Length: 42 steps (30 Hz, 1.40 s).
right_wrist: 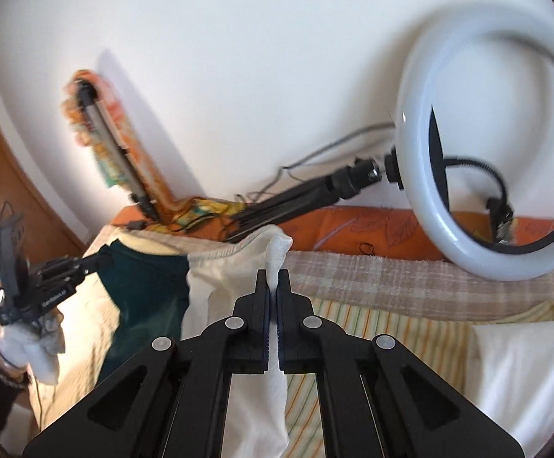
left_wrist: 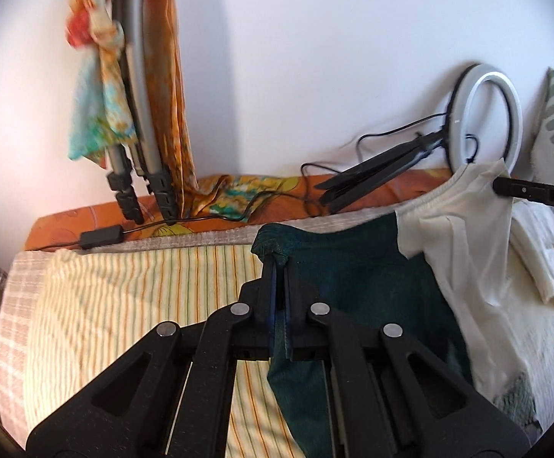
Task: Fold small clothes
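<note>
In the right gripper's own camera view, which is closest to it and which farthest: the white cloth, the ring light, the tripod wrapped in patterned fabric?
From the right gripper:
1. White cloth: pinched in its jaws, dead centre.
2. Ring light: up to the right, resting against the wall.
3. Fabric-wrapped tripod: far left, leaning on the wall at the bed's corner.

Both wrist views look close down along their fingers [left_wrist: 278,267]; shared: bed [left_wrist: 124,286] (ring light [right_wrist: 422,152] too).

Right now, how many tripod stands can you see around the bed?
2. A folded black tripod carrying the white ring light lies along the orange headboard edge; a grey-legged tripod draped in orange floral cloth leans against the wall, left. Others may be hidden.
</note>
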Available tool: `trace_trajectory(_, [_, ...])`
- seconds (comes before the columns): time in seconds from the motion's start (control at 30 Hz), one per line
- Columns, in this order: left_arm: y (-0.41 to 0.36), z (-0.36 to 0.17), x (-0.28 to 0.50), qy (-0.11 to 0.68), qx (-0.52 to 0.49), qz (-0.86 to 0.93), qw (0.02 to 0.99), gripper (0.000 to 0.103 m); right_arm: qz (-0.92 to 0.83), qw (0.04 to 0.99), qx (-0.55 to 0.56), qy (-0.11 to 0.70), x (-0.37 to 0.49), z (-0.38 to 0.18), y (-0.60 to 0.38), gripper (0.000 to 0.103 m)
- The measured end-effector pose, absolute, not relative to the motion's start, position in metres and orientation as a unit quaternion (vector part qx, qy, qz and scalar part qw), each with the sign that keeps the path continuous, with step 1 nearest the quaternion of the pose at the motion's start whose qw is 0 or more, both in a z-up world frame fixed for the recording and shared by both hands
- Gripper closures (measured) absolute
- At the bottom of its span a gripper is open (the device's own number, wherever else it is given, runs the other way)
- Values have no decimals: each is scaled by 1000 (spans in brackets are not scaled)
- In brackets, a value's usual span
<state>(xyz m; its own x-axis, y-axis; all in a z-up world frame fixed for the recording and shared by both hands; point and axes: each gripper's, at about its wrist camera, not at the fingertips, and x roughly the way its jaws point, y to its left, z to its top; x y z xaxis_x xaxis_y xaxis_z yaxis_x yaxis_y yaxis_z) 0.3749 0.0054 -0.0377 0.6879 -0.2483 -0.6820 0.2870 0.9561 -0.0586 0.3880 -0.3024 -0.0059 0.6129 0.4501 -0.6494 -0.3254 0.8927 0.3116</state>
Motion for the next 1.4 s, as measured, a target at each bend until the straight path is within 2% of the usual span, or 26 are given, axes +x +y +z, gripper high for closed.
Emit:
trace_trajectory(0.23, [14, -1, 307, 342, 35, -162, 925, 102, 249, 897, 26, 365, 312, 26, -278, 101])
trace_trajectory(0.5, [6, 6, 215, 335, 66, -183, 922, 102, 247, 891, -6, 380, 219, 10, -272, 101])
trace_trajectory(0.7, [9, -19, 158, 361, 71, -193, 909, 102, 249, 890, 19, 381, 155, -11, -281, 101])
trace_trajectory(0.93, [15, -63, 101, 395, 76, -201, 893, 102, 212, 886, -51, 409, 106, -50, -274, 101])
trace_trajectory(1.13, [38, -70, 66, 404, 51, -207, 890, 94, 201, 878, -27, 434, 86, -58, -298, 98])
trace_trajectory(1.17, [44, -69, 61, 404, 42, -209, 890, 88, 206, 877, -10, 435, 82, -57, -304, 96])
trace_trajectory(1.2, [52, -67, 57, 404, 29, -210, 890, 79, 212, 875, 9, 436, 77, -56, -310, 85])
trace_trajectory(1.23, [60, -65, 53, 404, 9, -210, 890, 76, 215, 873, 23, 437, 75, -55, -315, 76])
trace_trajectory(1.27, [67, -63, 53, 406, -9, -208, 890, 73, 219, 872, 45, 436, 73, -54, -321, 56])
trace_trajectory(1.3, [77, -61, 53, 409, -38, -209, 887, 73, 223, 872, 65, 431, 71, -53, -325, 50])
trace_trajectory(1.4, [95, -61, 66, 433, -125, -210, 867, 69, 211, 866, 123, 436, 79, -58, -335, 50])
